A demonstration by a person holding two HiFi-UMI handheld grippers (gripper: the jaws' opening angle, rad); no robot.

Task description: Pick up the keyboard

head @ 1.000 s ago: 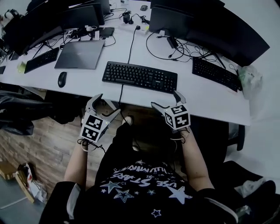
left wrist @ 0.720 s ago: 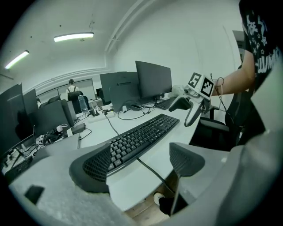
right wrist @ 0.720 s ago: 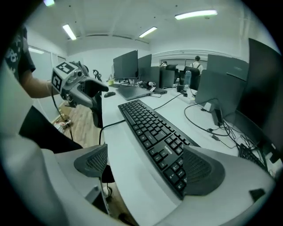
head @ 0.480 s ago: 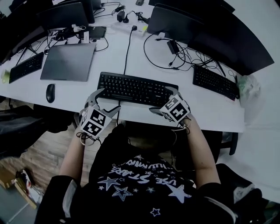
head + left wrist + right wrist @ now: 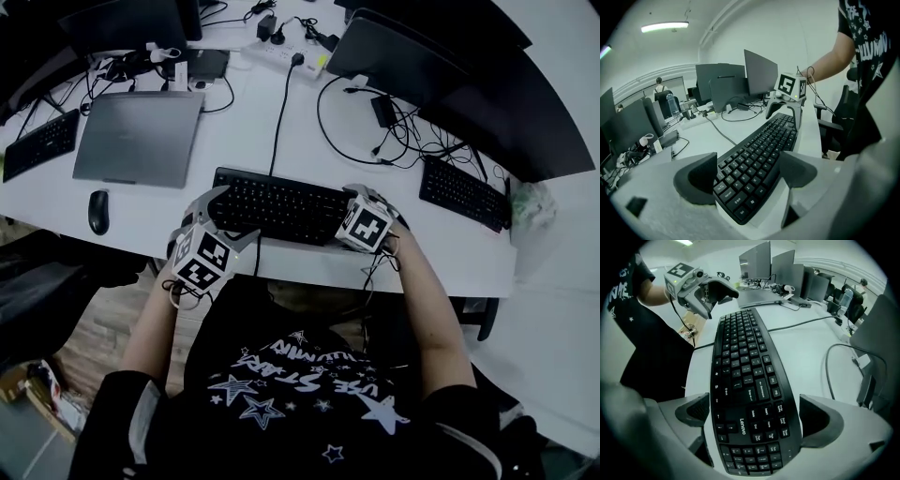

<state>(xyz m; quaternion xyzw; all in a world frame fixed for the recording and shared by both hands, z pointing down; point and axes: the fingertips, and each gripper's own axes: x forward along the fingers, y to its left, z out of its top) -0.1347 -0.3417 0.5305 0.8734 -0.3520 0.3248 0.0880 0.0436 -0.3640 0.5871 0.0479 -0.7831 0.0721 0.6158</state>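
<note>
Seen from above, a white table (image 5: 239, 141) carries three black keyboards, one closed grey laptop (image 5: 139, 138), one dark oval mouse (image 5: 98, 211) and several dark monitors along its far side; a person in a black star-printed shirt holds two grippers, each with a cube of square markers.

The keyboard (image 5: 277, 206) to be picked up lies flat at the table's near edge, straight in front of the person; the other two, the right keyboard (image 5: 464, 192) and the left keyboard (image 5: 37, 145), lie well apart from it. It is full-size with a number pad, matt black plastic, gently curved in outline, with small white legends and "Lenovo" printed near its right end; a thin black cable (image 5: 281, 103) runs from its back edge across the table.

The left gripper (image 5: 747, 176) has its jaws spread wide around the keyboard's left end, its rounded dark pads just beside the long edges; the right gripper (image 5: 757, 417) straddles the right end, its jaws opening, with a gap on each side.
</note>
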